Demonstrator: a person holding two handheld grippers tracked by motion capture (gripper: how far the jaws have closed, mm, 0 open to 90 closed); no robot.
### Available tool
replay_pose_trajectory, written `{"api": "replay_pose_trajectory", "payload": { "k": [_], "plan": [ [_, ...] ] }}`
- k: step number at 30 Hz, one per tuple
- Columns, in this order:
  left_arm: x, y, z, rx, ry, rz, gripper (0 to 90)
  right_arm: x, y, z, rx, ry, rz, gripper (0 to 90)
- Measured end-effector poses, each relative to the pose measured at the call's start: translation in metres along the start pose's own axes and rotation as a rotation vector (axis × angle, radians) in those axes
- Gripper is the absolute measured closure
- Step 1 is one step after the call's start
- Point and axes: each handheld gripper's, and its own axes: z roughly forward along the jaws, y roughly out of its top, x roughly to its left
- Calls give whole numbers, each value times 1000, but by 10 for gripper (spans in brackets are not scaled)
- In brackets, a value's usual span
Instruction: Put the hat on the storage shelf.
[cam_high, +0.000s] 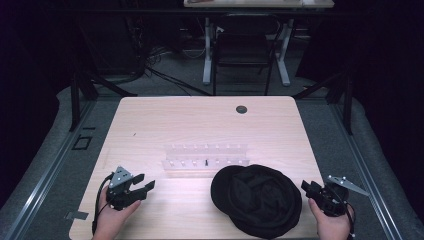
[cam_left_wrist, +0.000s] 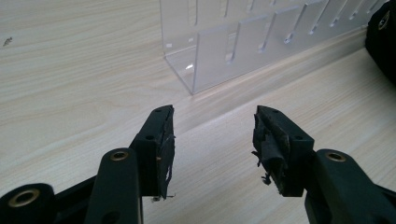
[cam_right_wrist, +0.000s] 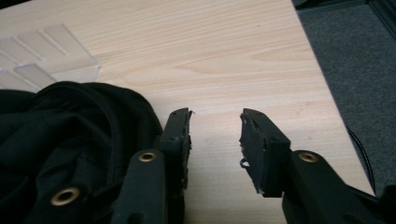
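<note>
Nothing done yet, by the look of it. One soft black cloth hat (cam_high: 256, 199) lying crumpled on the pale wooden surface (cam_high: 200, 120), near the front edge, just in front of one clear plastic rack (cam_high: 205, 155). Not picked up, not hung, not moved anywhere. All the work probably left to do.

Two grippers. Left gripper (cam_high: 146, 186) resting on the surface well apart from the hat, fingers (cam_left_wrist: 159, 135) wide apart, holding nothing. Right gripper (cam_high: 306, 187) just beside the hat's right edge, fingers (cam_right_wrist: 177, 135) wide apart too, holding nothing, one almost against the black cloth.

One small round dark hole (cam_high: 241, 109) far back in the surface. Two hands, one on each gripper.
</note>
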Motion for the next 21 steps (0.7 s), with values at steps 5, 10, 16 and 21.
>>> {"api": "replay_pose_trajectory", "payload": {
  "k": [5, 10, 16, 21],
  "plan": [
    [-1, 0, 1, 8, -5, -2, 483, 9, 1, -2, 5, 1, -54, 662],
    [-2, 1, 1, 8, -17, -4, 483, 20, 3, -14, -14, -34, -93, 616],
    [-6, 0, 2, 17, -27, 13, 483, 14, 10, -21, 107, 37, 7, 607],
    [-6, 0, 2, 20, -26, 12, 481, 16, 10, -20, 189, 46, 37, 596]
  ]
}}
